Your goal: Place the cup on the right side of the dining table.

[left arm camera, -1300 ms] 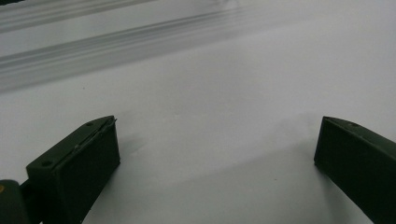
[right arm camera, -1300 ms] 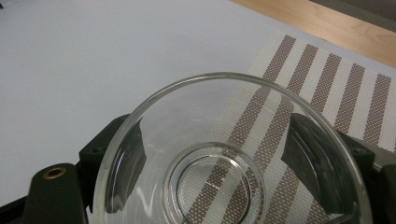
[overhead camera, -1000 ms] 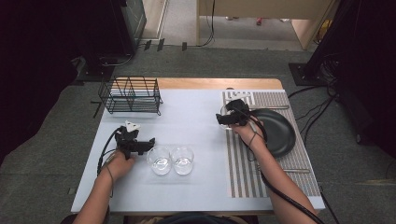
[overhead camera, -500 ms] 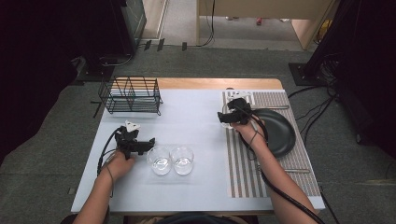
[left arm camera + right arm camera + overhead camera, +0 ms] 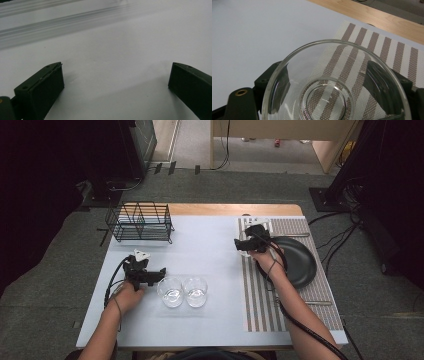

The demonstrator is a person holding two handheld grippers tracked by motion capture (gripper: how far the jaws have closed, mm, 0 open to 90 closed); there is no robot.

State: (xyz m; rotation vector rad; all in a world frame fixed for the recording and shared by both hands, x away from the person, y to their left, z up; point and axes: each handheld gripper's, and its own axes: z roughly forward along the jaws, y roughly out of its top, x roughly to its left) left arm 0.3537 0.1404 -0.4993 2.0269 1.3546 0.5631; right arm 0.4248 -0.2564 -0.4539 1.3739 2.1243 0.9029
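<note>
Nearest the person, two glasses (image 5: 183, 291) stand side by side on the white table (image 5: 200, 245), just right of the left gripper (image 5: 159, 271), whose jaws stand wide apart with nothing between them, bare tabletop ahead. Farther out, the right gripper (image 5: 238, 244) is clamped on a third glass (image 5: 337, 82), its jaws pressing the walls from either side, held over the near-left part of the striped mat (image 5: 260, 295), beside the dark plate (image 5: 295, 262). This looks like the placing step: the glass is being carried onto the mat. Next it needs lowering upright, clear of the plate, before release. The wire rack (image 5: 140, 221) stands at the far left.
</note>
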